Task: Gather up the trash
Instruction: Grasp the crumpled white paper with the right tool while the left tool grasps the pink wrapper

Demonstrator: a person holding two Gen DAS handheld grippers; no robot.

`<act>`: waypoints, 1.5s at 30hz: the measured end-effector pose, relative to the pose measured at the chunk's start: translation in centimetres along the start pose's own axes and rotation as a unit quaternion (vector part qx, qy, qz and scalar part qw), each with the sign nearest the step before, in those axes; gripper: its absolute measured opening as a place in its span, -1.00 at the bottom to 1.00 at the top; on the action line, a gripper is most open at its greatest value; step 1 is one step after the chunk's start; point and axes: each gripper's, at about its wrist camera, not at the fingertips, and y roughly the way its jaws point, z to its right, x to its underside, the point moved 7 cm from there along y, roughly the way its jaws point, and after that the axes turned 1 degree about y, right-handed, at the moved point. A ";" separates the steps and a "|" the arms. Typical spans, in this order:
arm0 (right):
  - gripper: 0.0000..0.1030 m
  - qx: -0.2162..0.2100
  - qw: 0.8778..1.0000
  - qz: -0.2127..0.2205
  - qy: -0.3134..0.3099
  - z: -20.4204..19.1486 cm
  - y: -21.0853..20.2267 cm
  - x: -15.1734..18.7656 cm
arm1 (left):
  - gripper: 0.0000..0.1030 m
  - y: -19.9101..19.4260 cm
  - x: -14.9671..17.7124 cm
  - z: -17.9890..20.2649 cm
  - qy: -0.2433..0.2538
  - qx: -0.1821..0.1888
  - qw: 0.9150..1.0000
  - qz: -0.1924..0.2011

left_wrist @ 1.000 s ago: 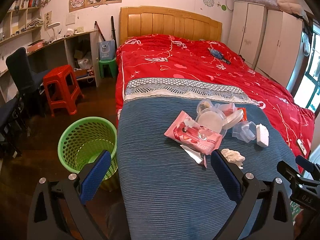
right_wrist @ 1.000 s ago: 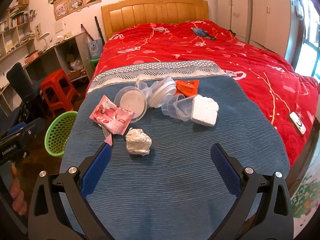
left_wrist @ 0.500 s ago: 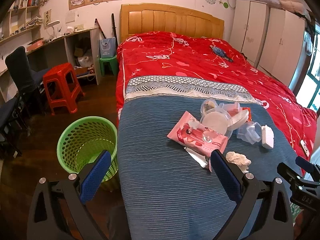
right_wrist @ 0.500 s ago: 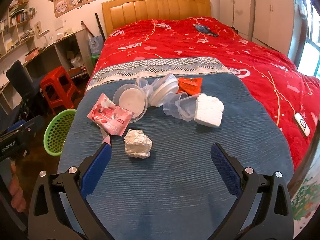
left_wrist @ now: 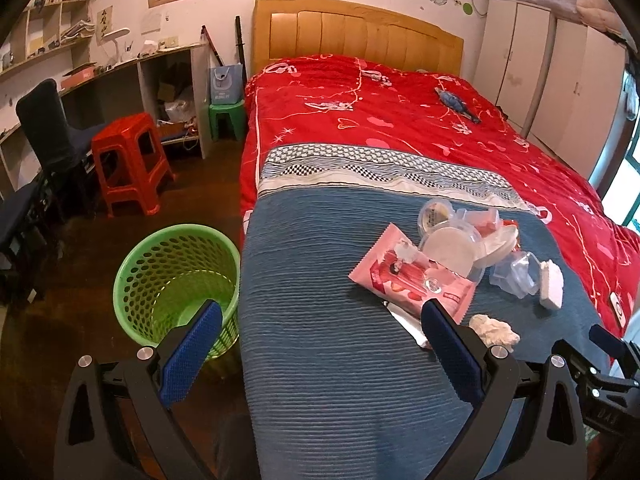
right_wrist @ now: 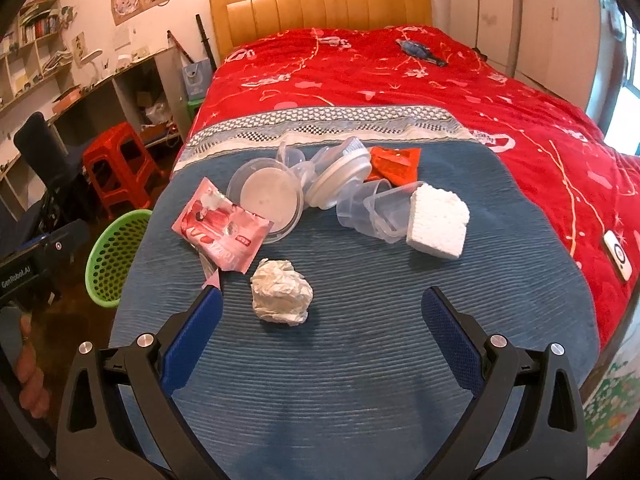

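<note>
Trash lies on the blue blanket (right_wrist: 360, 360) at the bed's foot: a crumpled white paper ball (right_wrist: 281, 297), a pink wrapper (right_wrist: 222, 230), round clear lids and tubs (right_wrist: 266, 198), clear plastic boxes (right_wrist: 376, 210), a white foam block (right_wrist: 437, 220) and an orange packet (right_wrist: 394, 162). My right gripper (right_wrist: 322, 312) is open and empty, just short of the paper ball. My left gripper (left_wrist: 320, 324) is open and empty above the blanket's left part, with the pink wrapper (left_wrist: 412, 276) ahead to the right. A green mesh bin (left_wrist: 176, 280) stands on the floor left of the bed.
A red stool (left_wrist: 130, 162), a dark chair (left_wrist: 48, 128) and a desk with shelves stand at the left. A red quilt (left_wrist: 380, 120) covers the far bed with a blue toy (left_wrist: 456, 102) on it. A white remote (right_wrist: 618, 256) lies at the right edge.
Both grippers have moved slightly nearer the trash pile. Nothing on the bed has moved, and both stay open.
</note>
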 end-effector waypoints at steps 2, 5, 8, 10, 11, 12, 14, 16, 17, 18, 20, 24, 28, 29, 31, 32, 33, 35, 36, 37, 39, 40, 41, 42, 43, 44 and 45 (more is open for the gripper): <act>0.91 -0.002 1.000 -0.004 -0.002 -0.1 0.5 0.1 | 0.87 0.5 -0.2 -0.2 -0.003 -0.003 1.000 -0.002; 0.91 -0.004 1.000 -0.012 -0.009 -0.5 1.5 0.2 | 0.87 1.1 -0.3 -0.3 -0.006 -0.007 1.000 -0.005; 0.91 -0.008 1.000 -0.018 -0.016 -0.9 2.4 0.3 | 0.87 1.9 -0.4 -0.4 -0.007 -0.009 1.000 -0.009; 0.90 -0.010 1.000 -0.022 -0.020 -1.2 3.0 0.3 | 0.87 2.4 -0.5 -0.5 -0.009 -0.007 1.000 -0.013; 0.90 -0.014 0.999 -0.023 -0.021 -1.3 3.4 0.4 | 0.87 2.7 -0.5 -0.5 -0.009 -0.005 1.000 -0.015; 0.90 -0.016 0.999 -0.027 -0.023 -1.5 3.8 0.4 | 0.87 3.0 -0.7 -0.5 -0.008 -0.002 1.000 -0.016; 0.89 -0.020 0.999 -0.031 -0.024 -1.6 4.5 0.4 | 0.87 3.4 -0.8 -0.5 -0.003 -0.003 1.000 -0.017; 0.87 -0.022 0.999 -0.036 -0.027 -1.9 5.3 0.5 | 0.87 4.0 -1.2 -0.4 0.004 0.003 1.000 -0.017; 0.84 -0.024 0.999 -0.040 -0.028 -2.0 6.0 0.5 | 0.87 4.3 -1.3 -0.3 0.005 0.008 1.000 -0.018; 0.83 -0.026 0.998 -0.043 -0.028 -2.1 6.2 0.6 | 0.87 4.7 -1.6 -0.1 0.006 0.019 1.000 -0.020; 0.73 -0.029 0.998 -0.050 -0.028 -2.3 7.1 0.8 | 0.87 5.4 -1.8 0.2 0.011 0.038 0.999 -0.023; 0.55 -0.035 0.997 -0.062 -0.026 -2.5 8.4 1.1 | 0.86 7.3 -2.4 1.5 0.035 0.079 0.996 -0.033; 0.31 -0.042 0.997 -0.067 -0.022 -2.4 9.0 1.4 | 0.86 9.3 -3.0 3.0 0.074 0.116 0.990 -0.038; 0.25 -0.044 0.996 -0.069 -0.022 -2.3 9.1 1.4 | 0.86 9.6 -3.1 3.4 0.079 0.127 0.988 -0.042; 0.16 -0.048 0.996 -0.071 -0.022 -2.2 9.2 1.6 | 0.85 10.9 -3.2 4.1 0.088 0.152 0.983 -0.055; 0.12 -0.050 0.996 -0.071 -0.022 -2.2 9.2 1.6 | 0.85 11.3 -3.1 4.3 0.090 0.162 0.981 -0.060; 0.11 -0.052 0.996 -0.070 -0.023 -2.2 9.1 1.5 | 0.84 12.0 -3.1 4.7 0.094 0.180 0.977 -0.069; 0.03 -0.052 0.996 -0.067 -0.026 -2.2 8.9 1.5 | 0.68 13.1 -3.1 5.2 0.096 0.194 0.973 -0.080; 0.02 -0.053 0.996 -0.067 -0.029 -2.2 8.8 1.5 | 0.65 13.5 -3.0 5.5 0.098 0.206 0.970 -0.087; 0.01 -0.053 0.996 -0.066 -0.031 -2.3 8.7 1.5 | 0.57 14.0 -2.8 5.7 0.099 0.218 0.966 -0.095; -0.01 -0.051 0.996 -0.066 -0.037 -2.2 8.5 1.5 | 0.51 14.7 -2.6 5.9 0.099 0.227 0.963 -0.104; -0.02 -0.052 0.996 -0.065 -0.038 -2.1 8.4 1.5 | 0.49 15.1 -2.5 6.0 0.097 0.239 0.960 -0.107; -0.02 -0.052 0.996 -0.065 -0.038 -2.1 8.4 1.5 | 0.41 15.3 -2.5 6.1 0.096 0.245 0.959 -0.109; -0.02 -0.052 0.996 -0.065 -0.037 -2.0 8.3 1.5 | 0.40 15.5 -2.4 6.0 0.094 0.246 0.958 -0.112; -0.02 -0.052 0.996 -0.065 -0.036 -1.9 8.2 1.5 | 0.37 15.7 -2.4 5.8 0.089 0.254 0.956 -0.116; -0.02 -0.053 0.996 -0.065 -0.036 -1.9 8.1 1.5 | 0.28 15.8 -2.3 5.9 0.085 0.261 0.955 -0.117; -0.02 -0.052 0.996 -0.065 -0.035 -1.8 8.1 1.5 | 0.21 15.8 -2.2 5.9 0.083 0.267 0.953 -0.119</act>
